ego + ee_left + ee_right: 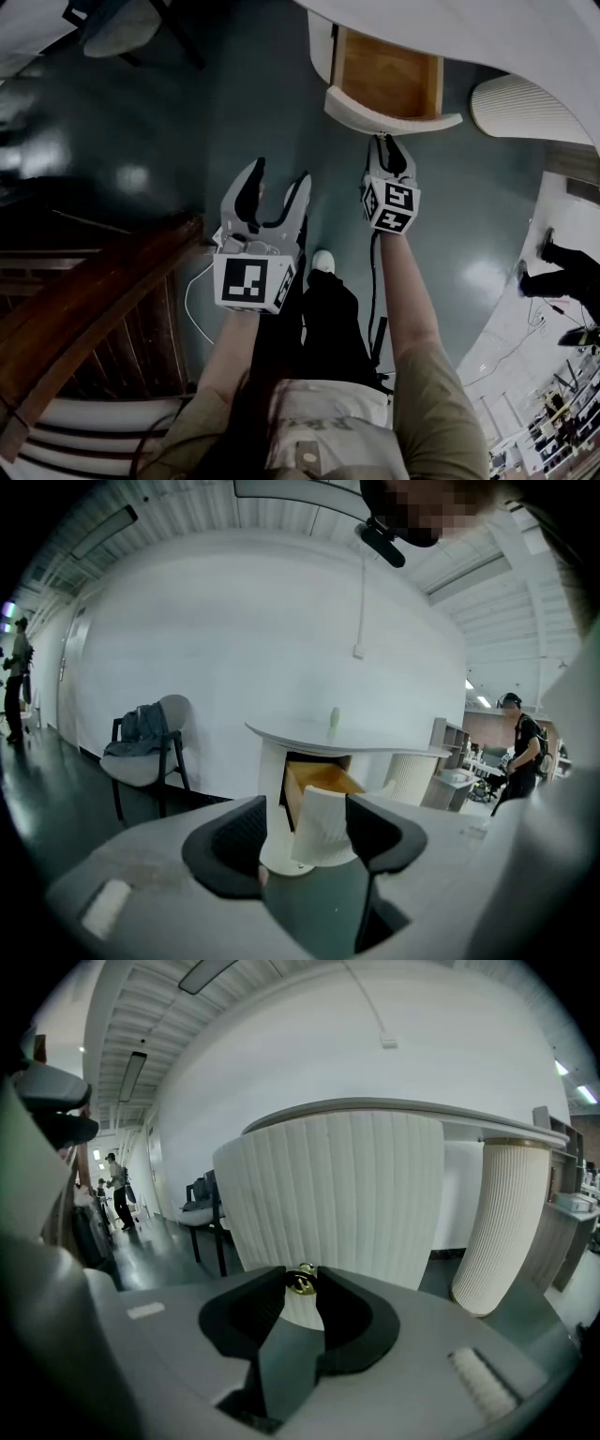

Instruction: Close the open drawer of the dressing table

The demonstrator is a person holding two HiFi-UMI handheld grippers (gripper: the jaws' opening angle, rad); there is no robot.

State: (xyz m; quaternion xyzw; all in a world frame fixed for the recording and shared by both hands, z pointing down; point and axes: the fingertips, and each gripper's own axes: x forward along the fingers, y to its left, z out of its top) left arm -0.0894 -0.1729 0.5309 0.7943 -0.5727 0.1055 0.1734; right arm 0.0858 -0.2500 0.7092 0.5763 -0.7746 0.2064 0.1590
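Under the white top of the dressing table (487, 37), drawer (389, 80): pulled out, pale wood inside, curved front of white vertical ribs, small gold knob (302, 1281) on that front. Right gripper (389, 141): jaws closed narrowly on the knob. Left gripper (278, 183): jaws wide apart, nothing between them, held back from the drawer. Cube (253, 281) on each gripper: black-and-white square markers.

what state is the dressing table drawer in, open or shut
Open: the drawer juts out of the dressing table, bare wooden inside showing from above. The right hand-held gripper is shut on its gold knob.
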